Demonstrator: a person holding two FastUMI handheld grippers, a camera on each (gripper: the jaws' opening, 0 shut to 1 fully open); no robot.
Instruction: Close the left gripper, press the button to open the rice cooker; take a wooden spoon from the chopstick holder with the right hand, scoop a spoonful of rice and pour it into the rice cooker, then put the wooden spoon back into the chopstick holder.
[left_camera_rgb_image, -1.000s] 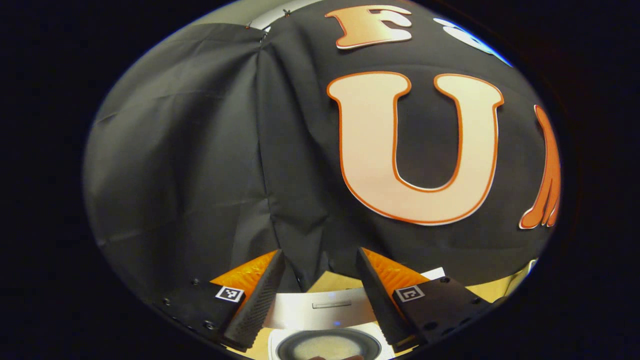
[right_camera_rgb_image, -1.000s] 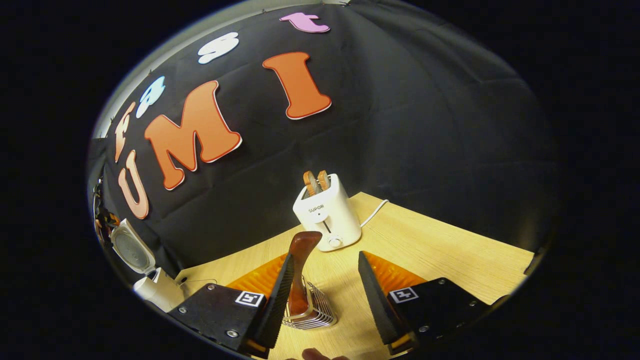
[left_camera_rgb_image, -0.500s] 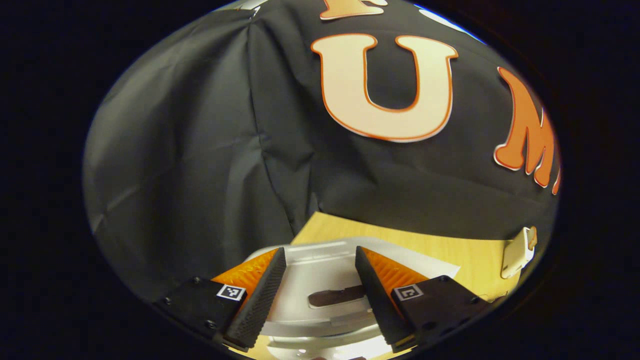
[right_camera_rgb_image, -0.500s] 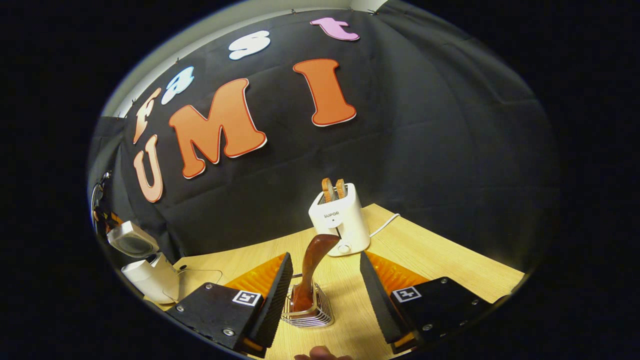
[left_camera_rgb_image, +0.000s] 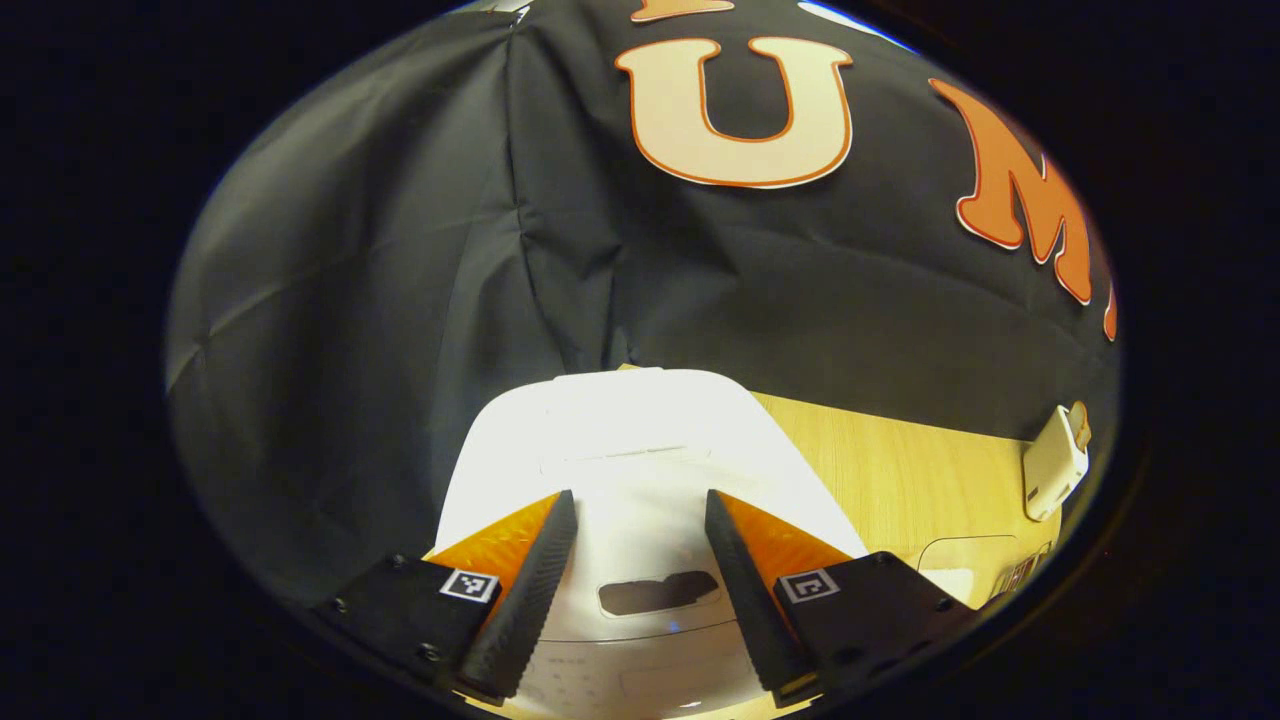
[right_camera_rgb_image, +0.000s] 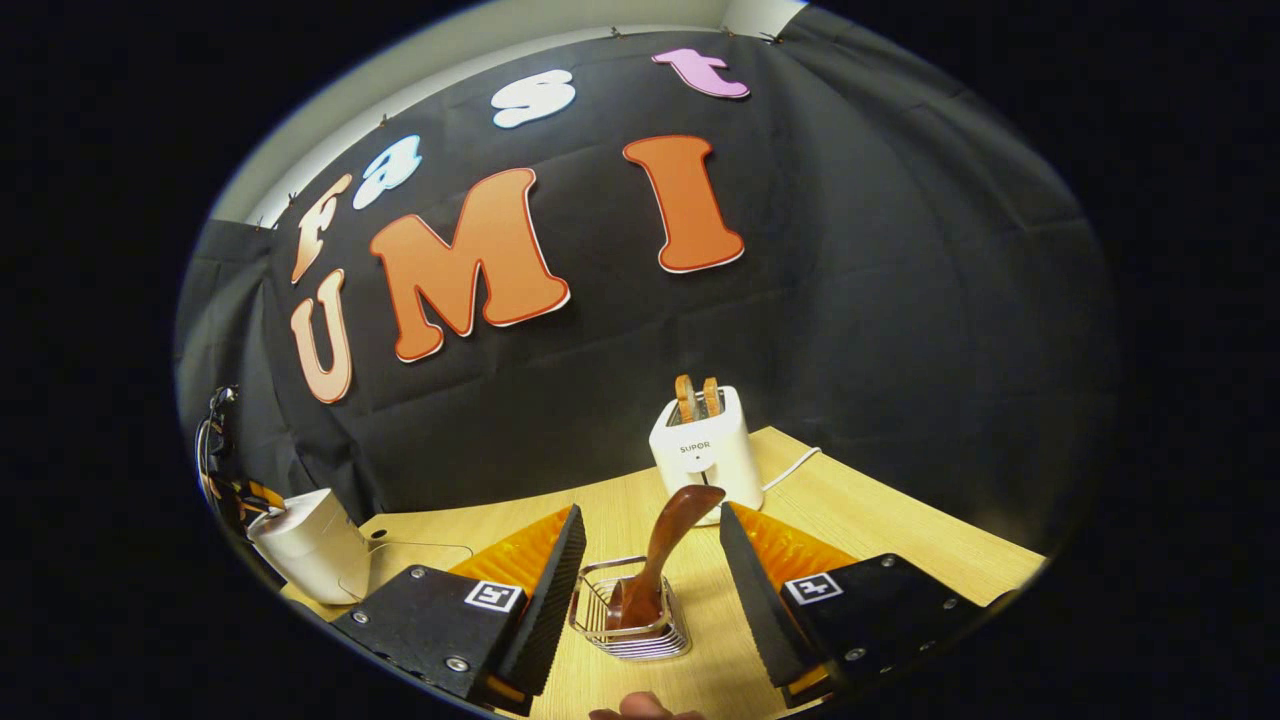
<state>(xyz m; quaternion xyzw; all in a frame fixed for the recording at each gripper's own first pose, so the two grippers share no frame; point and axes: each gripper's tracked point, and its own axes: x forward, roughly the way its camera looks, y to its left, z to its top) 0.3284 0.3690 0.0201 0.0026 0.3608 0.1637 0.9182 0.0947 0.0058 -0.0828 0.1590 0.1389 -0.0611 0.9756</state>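
Rice cooker shut on counter, under left tool, fingers apart, lined up to press | spoon stands in holder between right tool, fingers apart, ready to grab

A pale wooden bench carries everything. The wire chopstick holder stands between the right claw's fingers, a white toaster just beyond. The white rice cooker sits under the left claw.
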